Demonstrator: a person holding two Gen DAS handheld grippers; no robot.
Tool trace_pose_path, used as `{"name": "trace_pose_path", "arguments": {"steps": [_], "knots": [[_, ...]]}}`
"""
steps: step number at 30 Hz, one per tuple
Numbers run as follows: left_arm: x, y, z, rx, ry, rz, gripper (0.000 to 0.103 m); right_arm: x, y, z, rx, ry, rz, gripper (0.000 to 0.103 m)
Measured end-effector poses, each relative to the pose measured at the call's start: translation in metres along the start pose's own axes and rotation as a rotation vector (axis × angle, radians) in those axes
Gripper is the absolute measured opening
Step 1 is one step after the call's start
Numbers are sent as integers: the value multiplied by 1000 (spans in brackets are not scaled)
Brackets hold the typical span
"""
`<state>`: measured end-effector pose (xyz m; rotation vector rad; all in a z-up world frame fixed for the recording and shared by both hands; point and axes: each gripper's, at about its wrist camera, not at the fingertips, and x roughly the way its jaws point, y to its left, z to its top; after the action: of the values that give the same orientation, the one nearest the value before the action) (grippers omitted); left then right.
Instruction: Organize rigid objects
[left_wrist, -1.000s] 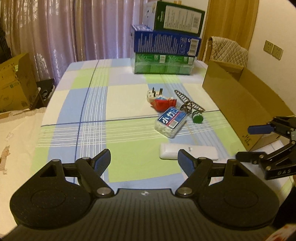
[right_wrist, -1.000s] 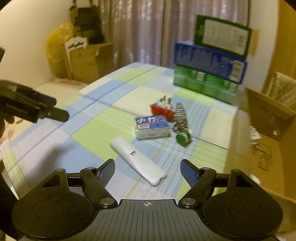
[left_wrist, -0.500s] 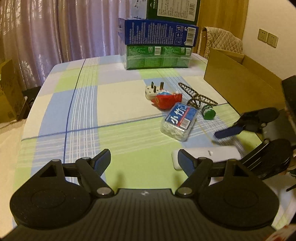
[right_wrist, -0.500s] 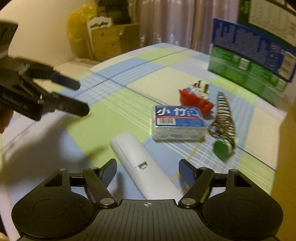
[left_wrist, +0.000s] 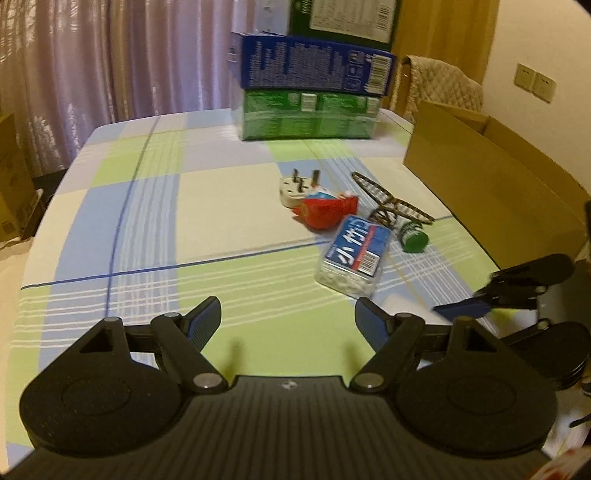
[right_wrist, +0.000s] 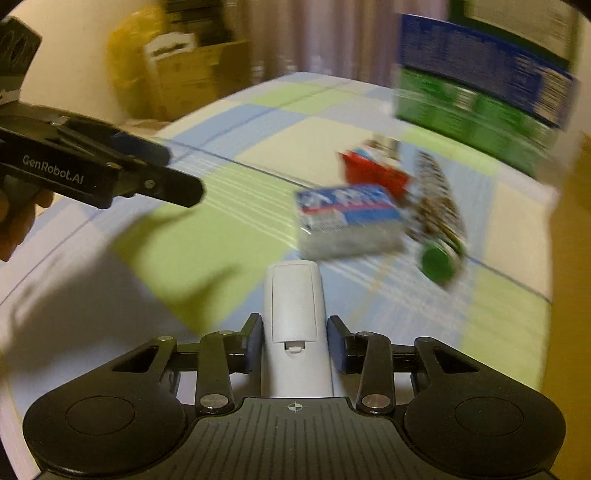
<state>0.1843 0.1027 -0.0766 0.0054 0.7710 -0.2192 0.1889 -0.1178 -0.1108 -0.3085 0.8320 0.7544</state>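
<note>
Lying lengthwise between the right gripper (right_wrist: 294, 341) jaws, which had just been closing, the white remote (right_wrist: 294, 314) was pinched near the table's (right_wrist: 207, 236) front edge; left gripper (left_wrist: 288, 319) gaped empty.

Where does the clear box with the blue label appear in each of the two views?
Left wrist view: the clear box with the blue label lies right of centre, lengthwise away from the camera.
Right wrist view: it lies right of centre, crosswise and blurred.
Shared landmark: the green cap to its right.
</note>
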Motion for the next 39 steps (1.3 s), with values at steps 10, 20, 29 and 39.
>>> {"name": "trace_pose_path", "arguments": {"steps": [10, 20, 29, 39], "knots": [[24, -30, 0, 123, 10, -45, 76, -17, -17, -24, 133, -96, -169, 37], [41, -37, 8, 124, -32, -72, 76, -9, -18, -24, 168, -134, -205, 37], [58, -44, 12, 128, -66, -86, 76, -15, -16, -30, 210, -189, -251, 35], [88, -51, 17, 149, -57, -82, 75, -23, -29, -36, 271, -187, -277, 35]]}}
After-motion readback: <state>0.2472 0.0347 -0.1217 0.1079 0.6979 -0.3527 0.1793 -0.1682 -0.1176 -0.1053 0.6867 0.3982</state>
